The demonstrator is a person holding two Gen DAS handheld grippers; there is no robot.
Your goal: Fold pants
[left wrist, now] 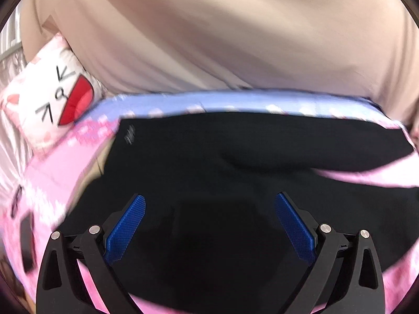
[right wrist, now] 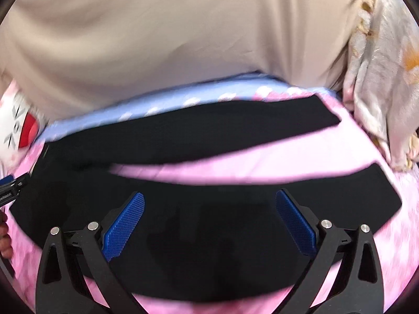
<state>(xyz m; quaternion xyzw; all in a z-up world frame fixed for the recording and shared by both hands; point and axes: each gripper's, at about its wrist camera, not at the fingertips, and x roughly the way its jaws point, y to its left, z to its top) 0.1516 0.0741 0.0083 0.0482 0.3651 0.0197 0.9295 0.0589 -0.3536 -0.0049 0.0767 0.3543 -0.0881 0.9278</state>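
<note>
Black pants (left wrist: 235, 157) lie spread flat on a pink patterned bedsheet (left wrist: 52, 178). In the left wrist view their waist end fills the middle, and my left gripper (left wrist: 209, 225) hangs open just above the fabric with nothing between its blue pads (left wrist: 125, 230). In the right wrist view the two black legs (right wrist: 199, 130) run to the right and split apart, with pink sheet (right wrist: 262, 162) showing between them. My right gripper (right wrist: 209, 222) is open over the near leg (right wrist: 340, 196), holding nothing. The left gripper's tip (right wrist: 10, 183) shows at that view's left edge.
A beige wall or headboard (left wrist: 222, 31) rises behind the bed. A white cat-face pillow (left wrist: 49, 96) lies at the far left, and a blue strip of sheet (left wrist: 209, 102) borders the far edge. A crumpled floral blanket (right wrist: 379, 78) is heaped at the right. A hand (right wrist: 4, 233) shows at left.
</note>
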